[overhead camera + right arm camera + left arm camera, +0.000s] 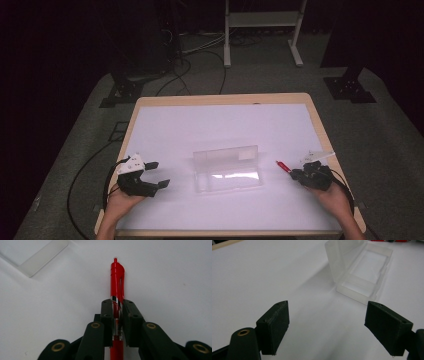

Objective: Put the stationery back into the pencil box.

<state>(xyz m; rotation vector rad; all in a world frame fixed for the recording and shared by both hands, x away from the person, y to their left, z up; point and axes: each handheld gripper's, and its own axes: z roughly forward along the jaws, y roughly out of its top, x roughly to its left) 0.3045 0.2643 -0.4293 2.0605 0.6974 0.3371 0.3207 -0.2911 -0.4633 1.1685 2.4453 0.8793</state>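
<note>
A red pen (117,280) lies between the jaws of my right gripper (117,305), which is shut on it near its silver band; its clip end points away from me. From above, the red pen (283,166) sticks out left of the right gripper (298,174) at the table's right side. A clear plastic case (228,168) stands open in the middle of the white mat, its lid upright. My left gripper (159,175) rests at the left, open, with nothing between its jaws. The clear case (362,272) lies ahead of the left gripper (327,322).
The white mat (220,130) covers a wooden table (320,125). Cables trail from both grippers over the table's front edge. A white stand (262,30) and black bases sit on the floor beyond the table.
</note>
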